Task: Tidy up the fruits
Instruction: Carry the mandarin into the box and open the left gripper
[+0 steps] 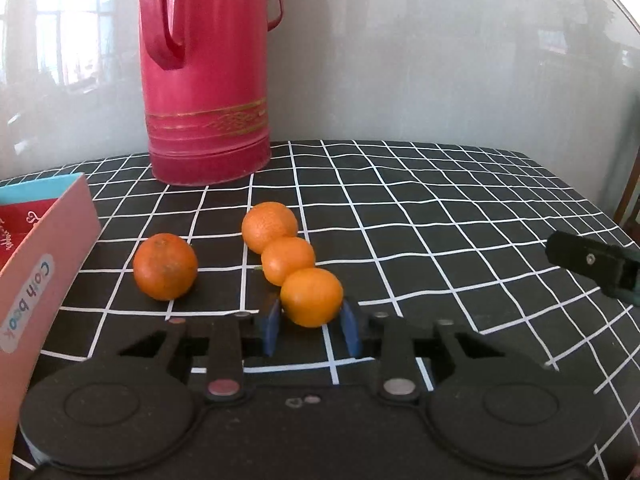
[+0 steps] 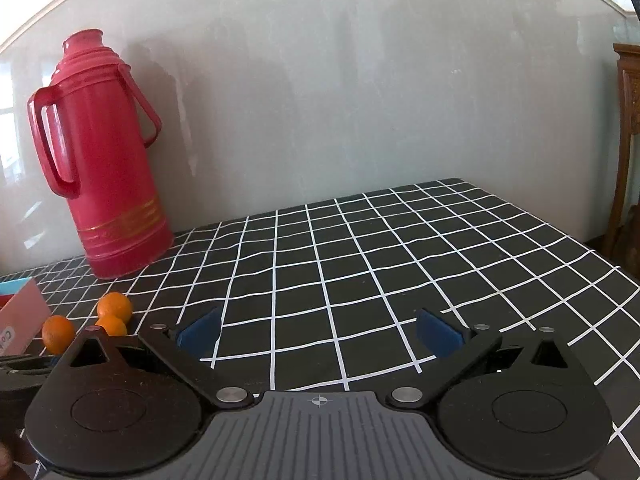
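Note:
Several oranges lie on the black checked tablecloth (image 1: 440, 208). In the left wrist view three touch in a line: a far one (image 1: 269, 226), a middle one (image 1: 287, 260) and the nearest orange (image 1: 312, 297). A fourth orange (image 1: 165, 266) sits apart to the left. My left gripper (image 1: 311, 320) has its blue pads on both sides of the nearest orange, closed on it at table level. My right gripper (image 2: 318, 332) is wide open and empty over bare cloth to the right; three oranges show at its far left, the nearest (image 2: 58, 333).
A tall red thermos (image 1: 204, 80) stands at the back by the wall, also in the right wrist view (image 2: 100, 168). A pink box marked "Cloth book" (image 1: 44, 264) stands at the left edge. The right gripper's finger (image 1: 596, 262) shows at the right. The table's right edge drops off.

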A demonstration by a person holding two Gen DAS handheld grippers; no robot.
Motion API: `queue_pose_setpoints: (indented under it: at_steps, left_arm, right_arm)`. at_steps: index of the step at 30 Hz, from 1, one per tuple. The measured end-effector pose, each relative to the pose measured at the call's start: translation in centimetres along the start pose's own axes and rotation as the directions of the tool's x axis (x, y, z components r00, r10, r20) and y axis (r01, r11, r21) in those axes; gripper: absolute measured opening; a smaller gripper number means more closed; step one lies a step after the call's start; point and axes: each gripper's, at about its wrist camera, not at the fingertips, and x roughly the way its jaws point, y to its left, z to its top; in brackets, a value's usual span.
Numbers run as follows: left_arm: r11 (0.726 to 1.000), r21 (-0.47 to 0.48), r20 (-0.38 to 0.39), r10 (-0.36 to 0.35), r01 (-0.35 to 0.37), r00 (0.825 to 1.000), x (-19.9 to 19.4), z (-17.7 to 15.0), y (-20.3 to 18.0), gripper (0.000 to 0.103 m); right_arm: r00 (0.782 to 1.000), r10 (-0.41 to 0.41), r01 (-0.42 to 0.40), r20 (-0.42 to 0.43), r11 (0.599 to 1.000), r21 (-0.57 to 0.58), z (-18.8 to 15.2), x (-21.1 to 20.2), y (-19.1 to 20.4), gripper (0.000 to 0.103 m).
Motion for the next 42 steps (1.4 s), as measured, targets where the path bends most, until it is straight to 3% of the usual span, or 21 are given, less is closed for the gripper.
queue_pose_setpoints:
  at_steps: [14, 22, 33, 35, 36, 38, 42]
  left_arm:
    - [1.0, 0.004, 0.094, 0.006, -0.006, 0.996, -5.4, -0.4, 3.0, 0.023]
    - [0.993, -0.068, 0.186, 0.112, -0.101, 0.976, -9.2, 0.2, 8.3, 0.023]
    - [0.946, -0.195, 0.134, 0.289, -0.26, 0.948, -10.7, -0.9, 17.6, 0.025]
    - [0.936, -0.226, 0.121, 0.304, -0.272, 0.945, -10.8, -1.1, 18.8, 0.053]
    - [0.929, -0.235, 0.128, 0.321, -0.286, 0.938, -11.1, -1.1, 19.0, 0.093]
    - [0.921, -0.235, 0.185, 0.356, -0.311, 0.916, -12.0, -1.2, 19.2, 0.095]
    - [0.928, -0.216, 0.211, 0.349, -0.305, 0.913, -12.4, -1.2, 19.6, 0.097]
  right_arm:
    - [0.999, 0.039, -0.039, -0.026, 0.999, 0.003, -0.5, 0.5, 1.8, 0.103]
    - [0.997, 0.067, -0.068, -0.034, 0.997, -0.024, -0.9, 0.5, 4.4, 0.103]
    - [0.99, 0.139, -0.14, -0.024, 0.988, -0.066, -1.2, 0.1, 9.2, 0.103]
    - [0.988, 0.153, -0.155, -0.026, 0.985, -0.082, -1.4, 0.2, 10.2, 0.103]
    - [0.987, 0.158, -0.16, -0.027, 0.983, -0.089, -1.5, 0.3, 10.7, 0.103]
    - [0.985, 0.168, -0.17, -0.029, 0.98, -0.103, -1.6, 0.4, 11.5, 0.103]
    - [0.982, 0.185, -0.188, -0.03, 0.975, -0.121, -1.8, 0.5, 12.9, 0.103]
